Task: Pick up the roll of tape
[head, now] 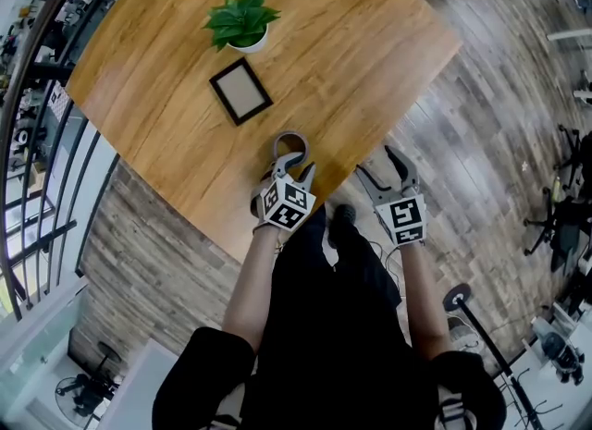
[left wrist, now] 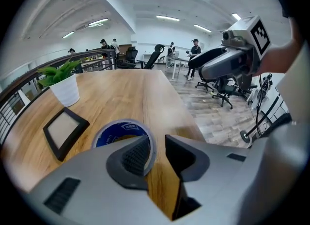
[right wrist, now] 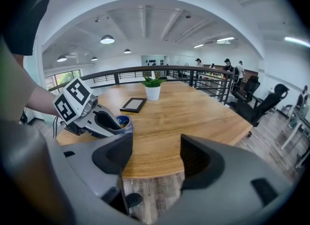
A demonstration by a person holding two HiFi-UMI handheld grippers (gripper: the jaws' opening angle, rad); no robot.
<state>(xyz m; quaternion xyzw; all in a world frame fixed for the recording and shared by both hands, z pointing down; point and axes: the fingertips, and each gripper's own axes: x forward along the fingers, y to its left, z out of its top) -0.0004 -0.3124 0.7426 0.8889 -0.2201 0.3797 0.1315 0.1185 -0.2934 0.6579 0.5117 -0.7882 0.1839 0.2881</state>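
Note:
The roll of tape (head: 291,144), grey outside with a blue core (left wrist: 121,132), lies flat on the wooden table (head: 351,49) near its front edge. My left gripper (head: 292,164) straddles the roll's near wall. One finger (left wrist: 133,157) sits down inside the ring and the other stands outside it, with a strip of bare wood still showing between that pad and the roll. My right gripper (head: 380,164) hangs open and empty over the floor, just off the table's edge to the right. From the right gripper view, the left gripper (right wrist: 104,122) covers most of the roll (right wrist: 123,121).
A small black picture frame (head: 240,91) lies behind the roll, and a potted plant (head: 242,23) in a white pot stands further back. A dark railing (head: 37,95) runs along the table's left side. Office chairs (left wrist: 220,81) and people stand beyond on the wooden floor.

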